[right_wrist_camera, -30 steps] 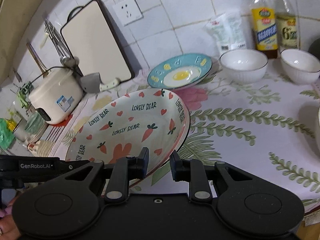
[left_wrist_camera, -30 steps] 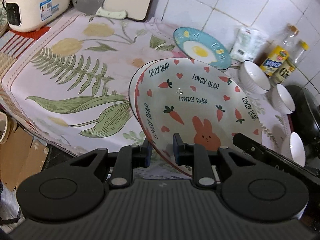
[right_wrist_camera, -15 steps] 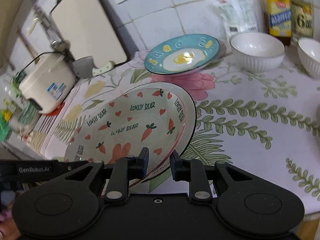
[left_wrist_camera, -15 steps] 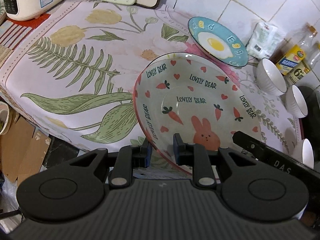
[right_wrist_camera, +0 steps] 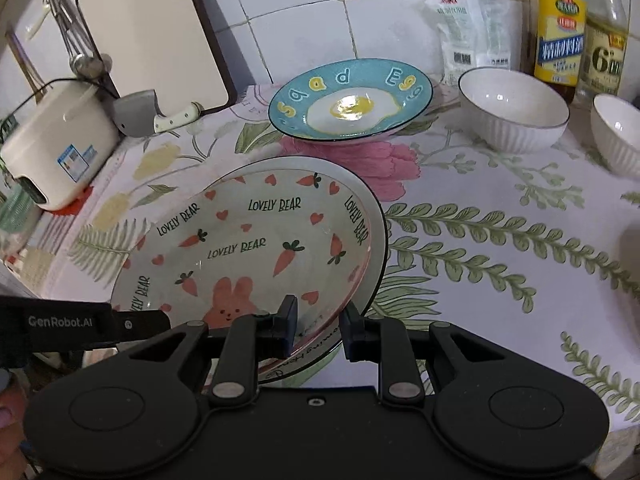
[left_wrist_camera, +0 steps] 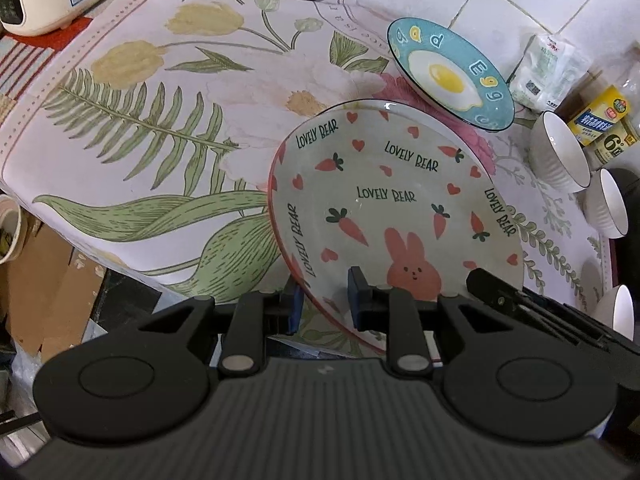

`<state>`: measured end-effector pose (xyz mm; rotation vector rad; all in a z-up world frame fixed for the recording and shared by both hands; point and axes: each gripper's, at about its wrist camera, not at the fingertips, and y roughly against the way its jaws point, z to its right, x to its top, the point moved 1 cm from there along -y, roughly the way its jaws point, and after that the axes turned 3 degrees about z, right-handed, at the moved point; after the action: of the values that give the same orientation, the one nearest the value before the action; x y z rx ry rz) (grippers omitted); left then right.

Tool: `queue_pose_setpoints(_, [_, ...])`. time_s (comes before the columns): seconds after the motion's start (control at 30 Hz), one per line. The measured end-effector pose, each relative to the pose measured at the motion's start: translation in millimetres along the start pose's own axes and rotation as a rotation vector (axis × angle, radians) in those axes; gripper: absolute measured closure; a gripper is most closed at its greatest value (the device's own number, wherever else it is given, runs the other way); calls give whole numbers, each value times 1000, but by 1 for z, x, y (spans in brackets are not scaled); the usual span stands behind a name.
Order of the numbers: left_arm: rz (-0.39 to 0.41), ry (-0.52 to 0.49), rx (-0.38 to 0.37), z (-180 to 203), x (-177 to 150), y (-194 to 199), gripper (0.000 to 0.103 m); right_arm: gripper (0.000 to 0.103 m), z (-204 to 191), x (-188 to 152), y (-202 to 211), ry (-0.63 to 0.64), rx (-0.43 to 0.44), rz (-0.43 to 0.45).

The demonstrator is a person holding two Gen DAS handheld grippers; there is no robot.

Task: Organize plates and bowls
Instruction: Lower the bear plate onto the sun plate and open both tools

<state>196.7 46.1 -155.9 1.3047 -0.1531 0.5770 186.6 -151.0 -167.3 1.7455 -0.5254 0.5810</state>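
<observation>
A white rabbit-and-carrot plate [left_wrist_camera: 396,208] marked "LOVELY BEAR" is held tilted above the flowered counter. A second plate with a dark rim [right_wrist_camera: 372,216] lies stacked right under it. My left gripper [left_wrist_camera: 322,300] is shut on the near left rim. My right gripper [right_wrist_camera: 318,330] is shut on the near right rim of the stack [right_wrist_camera: 256,248]. A blue fried-egg plate [left_wrist_camera: 450,74] rests beyond, also in the right wrist view [right_wrist_camera: 350,100]. Two white ribbed bowls [right_wrist_camera: 514,110] [right_wrist_camera: 618,132] stand to its right.
A rice cooker [right_wrist_camera: 56,140], a cleaver [right_wrist_camera: 156,116] and a cutting board [right_wrist_camera: 156,36] stand at the back left. Sauce bottles [right_wrist_camera: 560,32] and a white packet [right_wrist_camera: 470,26] line the tiled wall. A third white bowl [left_wrist_camera: 618,310] sits at the counter's right end.
Both grippers have lifted the stacked plates and carried them toward the blue egg plate. The lower plate now hides almost wholly under the rabbit plate in the left wrist view.
</observation>
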Motion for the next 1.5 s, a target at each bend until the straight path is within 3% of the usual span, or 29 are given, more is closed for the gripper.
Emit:
queue_pose_setpoints(0.4, [-44,5,3,4,-1,-12,79,68,-18,-5,-1,138,-125,15])
queue_pose_setpoints(0.83, [-33,-40,0,9,1,-1,81,69,-12,-10,1,138,-115,64])
queue_pose_setpoints(1.07, [15,-111,-4,17,10,34,78,69,-7,-7,43,136,-40,197])
queue_pose_setpoints(1.2, [60,-176,-5,23,13,60,70,68,-5,0,72,156,-6,281])
queue_pose_setpoints(1.5, [134,-275,4,30,24,101,62,53,4,14,120,194,31,405])
